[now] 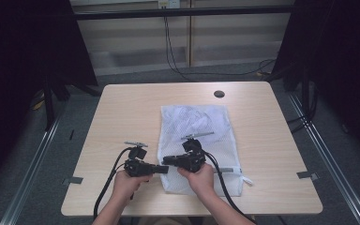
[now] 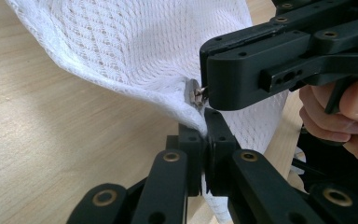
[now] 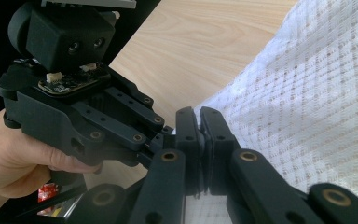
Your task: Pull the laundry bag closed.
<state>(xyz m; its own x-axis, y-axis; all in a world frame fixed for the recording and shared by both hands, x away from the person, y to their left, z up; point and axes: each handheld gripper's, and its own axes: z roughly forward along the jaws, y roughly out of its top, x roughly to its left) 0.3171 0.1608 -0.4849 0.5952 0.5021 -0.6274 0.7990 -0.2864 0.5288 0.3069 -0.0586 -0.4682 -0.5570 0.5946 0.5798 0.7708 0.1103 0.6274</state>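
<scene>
We see a white mesh bag (image 1: 198,140) lying flat on the wooden table (image 1: 122,117), towards the near middle-right. Our left gripper (image 1: 165,169) meets the bag's near left edge, its jaws pressed together on a lifted fold of mesh. Our right gripper (image 1: 165,161) points leftward at the same spot, jaws closed tight on a small metal piece (image 2: 195,93), probably the zipper pull, though we cannot be sure. The two grippers' tips almost touch.
</scene>
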